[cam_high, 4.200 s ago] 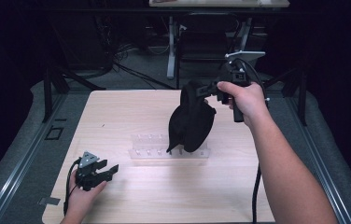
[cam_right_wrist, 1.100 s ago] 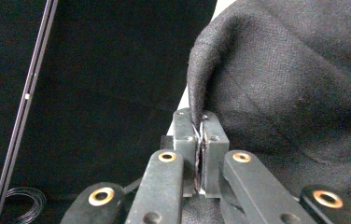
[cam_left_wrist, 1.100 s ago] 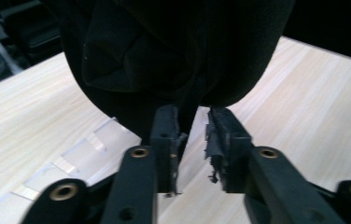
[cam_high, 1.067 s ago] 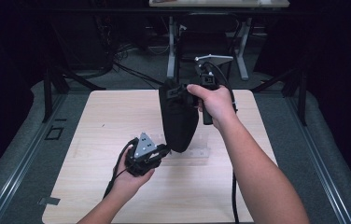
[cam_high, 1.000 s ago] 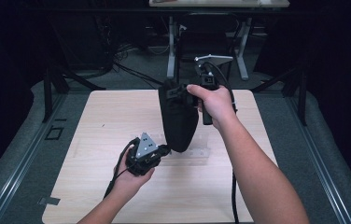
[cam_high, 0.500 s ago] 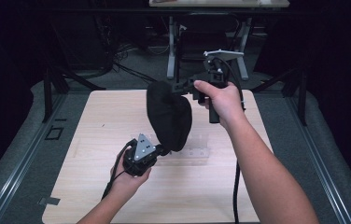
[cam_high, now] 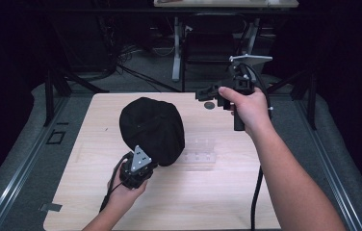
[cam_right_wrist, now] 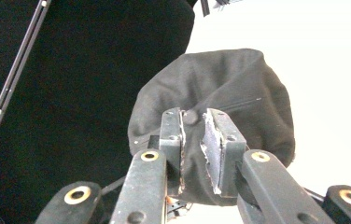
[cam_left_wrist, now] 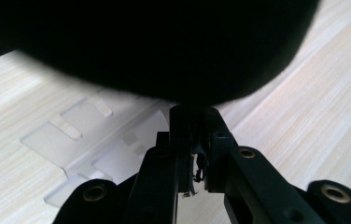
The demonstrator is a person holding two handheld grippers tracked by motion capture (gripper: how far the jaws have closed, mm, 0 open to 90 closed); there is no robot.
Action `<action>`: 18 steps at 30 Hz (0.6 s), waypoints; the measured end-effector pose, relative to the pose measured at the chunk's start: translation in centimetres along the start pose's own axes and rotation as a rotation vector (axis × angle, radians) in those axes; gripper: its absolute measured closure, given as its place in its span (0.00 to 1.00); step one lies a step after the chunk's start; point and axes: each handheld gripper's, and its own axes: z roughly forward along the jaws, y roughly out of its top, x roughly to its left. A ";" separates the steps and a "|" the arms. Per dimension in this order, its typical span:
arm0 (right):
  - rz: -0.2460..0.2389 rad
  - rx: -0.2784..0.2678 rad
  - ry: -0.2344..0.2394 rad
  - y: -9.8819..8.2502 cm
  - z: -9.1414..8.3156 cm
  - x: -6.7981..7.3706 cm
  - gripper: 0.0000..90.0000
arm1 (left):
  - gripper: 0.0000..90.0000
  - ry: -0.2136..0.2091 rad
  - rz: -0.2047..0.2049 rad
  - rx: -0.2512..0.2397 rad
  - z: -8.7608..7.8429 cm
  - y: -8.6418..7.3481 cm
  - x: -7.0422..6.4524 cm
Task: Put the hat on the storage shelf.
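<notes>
Left gripper (cam_high: 146, 166) jaws clench the cap (cam_high: 152, 130) edge; right gripper (cam_high: 207, 94) jaws stand apart, empty (cap beyond them). Keep the grasp firm, lowering onto the desk (cam_high: 208, 202).

Black cap (cam_high: 152, 130) — right tool (cam_high: 207, 94) to left tool (cam_high: 156, 165)

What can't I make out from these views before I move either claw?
1. High view: the black cap hides the clear rack's left end.
2. High view: the small dark round thing beside the right claw is too small to identify.
3. Left gripper view: the cap is a blurred black mass cut off by the top edge. Which part the left claw pinches is unclear.
</notes>
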 end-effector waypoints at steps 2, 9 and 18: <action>-0.002 -0.005 -0.008 -0.1 -0.3 -0.2 0.85 | 0.95 -0.004 -0.017 -0.009 0.0 -0.5 0.1; -0.025 -0.026 -0.060 -0.3 -0.9 -0.6 0.84 | 0.92 -0.014 -0.041 -0.023 0.0 -0.9 0.4; -0.058 -0.049 -0.122 -1.5 -2.3 -1.7 0.82 | 0.67 -0.010 -0.095 -0.045 -1.7 -2.1 1.8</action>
